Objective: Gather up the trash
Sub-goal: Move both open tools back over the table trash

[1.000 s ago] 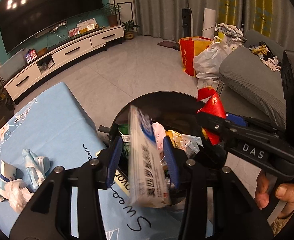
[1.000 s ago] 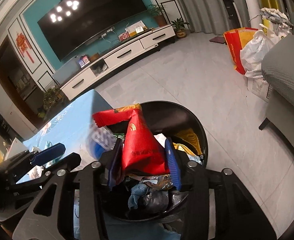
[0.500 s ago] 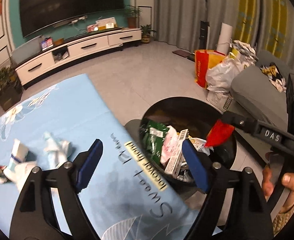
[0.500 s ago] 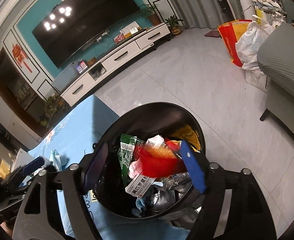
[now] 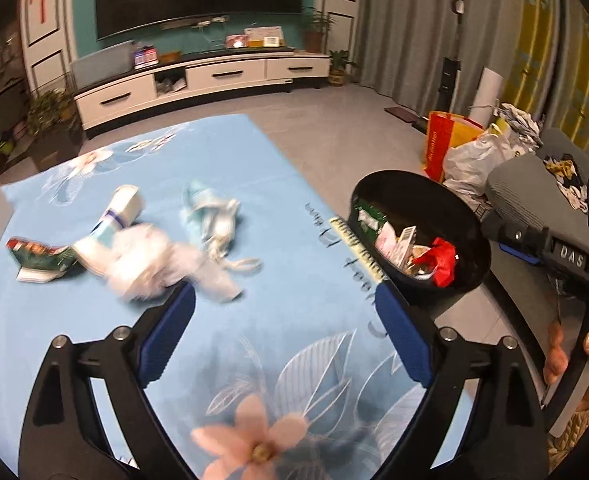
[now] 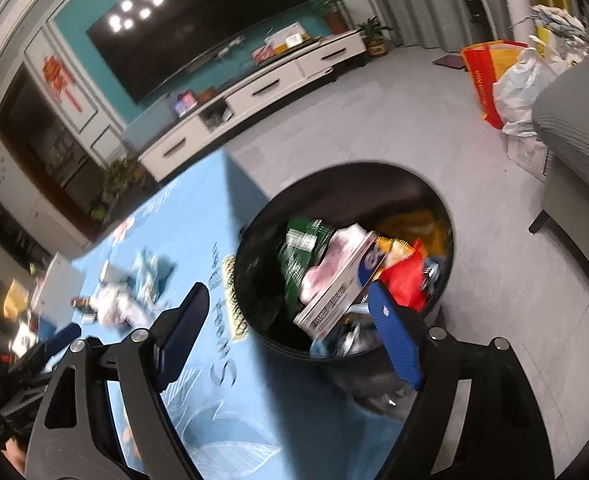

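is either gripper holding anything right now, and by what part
Nothing is held. The left gripper and the right gripper have just been opening, with nothing between their jaws.

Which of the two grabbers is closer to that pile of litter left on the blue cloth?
Left. The left gripper hangs open just in front of the litter pile on the blue cloth. The right gripper is open beside the black bin, farther off.

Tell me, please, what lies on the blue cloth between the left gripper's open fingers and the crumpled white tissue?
Nothing: in the left wrist view only bare blue cloth separates the left gripper from the tissue.
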`<state>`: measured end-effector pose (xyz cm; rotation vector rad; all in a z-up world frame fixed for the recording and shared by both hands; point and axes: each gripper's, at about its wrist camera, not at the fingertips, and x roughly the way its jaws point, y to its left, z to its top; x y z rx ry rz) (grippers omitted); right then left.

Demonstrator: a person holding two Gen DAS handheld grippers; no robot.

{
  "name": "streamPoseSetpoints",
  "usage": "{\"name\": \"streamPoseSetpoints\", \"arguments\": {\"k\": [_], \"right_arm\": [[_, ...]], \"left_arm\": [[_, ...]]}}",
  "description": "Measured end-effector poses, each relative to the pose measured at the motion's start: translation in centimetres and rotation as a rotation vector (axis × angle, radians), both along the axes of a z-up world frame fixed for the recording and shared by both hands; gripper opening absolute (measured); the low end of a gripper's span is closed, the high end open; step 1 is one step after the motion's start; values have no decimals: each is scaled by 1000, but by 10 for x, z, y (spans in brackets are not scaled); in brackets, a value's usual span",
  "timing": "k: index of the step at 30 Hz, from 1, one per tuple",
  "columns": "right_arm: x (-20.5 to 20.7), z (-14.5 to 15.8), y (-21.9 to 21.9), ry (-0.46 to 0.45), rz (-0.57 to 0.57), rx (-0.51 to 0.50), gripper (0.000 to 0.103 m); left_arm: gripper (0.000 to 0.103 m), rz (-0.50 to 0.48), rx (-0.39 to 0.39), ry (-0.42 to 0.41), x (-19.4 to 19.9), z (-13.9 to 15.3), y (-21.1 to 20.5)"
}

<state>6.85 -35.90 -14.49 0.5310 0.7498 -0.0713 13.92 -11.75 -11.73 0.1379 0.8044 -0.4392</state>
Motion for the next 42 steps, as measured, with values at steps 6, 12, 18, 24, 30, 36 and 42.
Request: {"name": "streamPoseSetpoints", "arguments": {"k": [6,12,18,24,30,36,42], "right_arm": [[-5,5,46,32,100,-35,80],[-5,13,91,37,194,-76,80],[-2,17,129,43,274,-128,81],[2,13,160,62,333,-192,81],[10,7,194,71,399,-277,81],[24,2,219,63,450,-341,81],[50,-1,237,40,488,-379,81]], "left_arm": [[100,66,1,-7,-24,6,39],[100,125,-14,-24,-44,12,76],[100,220,-57,12,-57,2,131],[100,339,-104,70,-61,-15,184],[100,409,-137,107,-65,-31,218],[100,454,-165,133,-62,-43,238],[100,479,-190,155,-50,-51,251]]}}
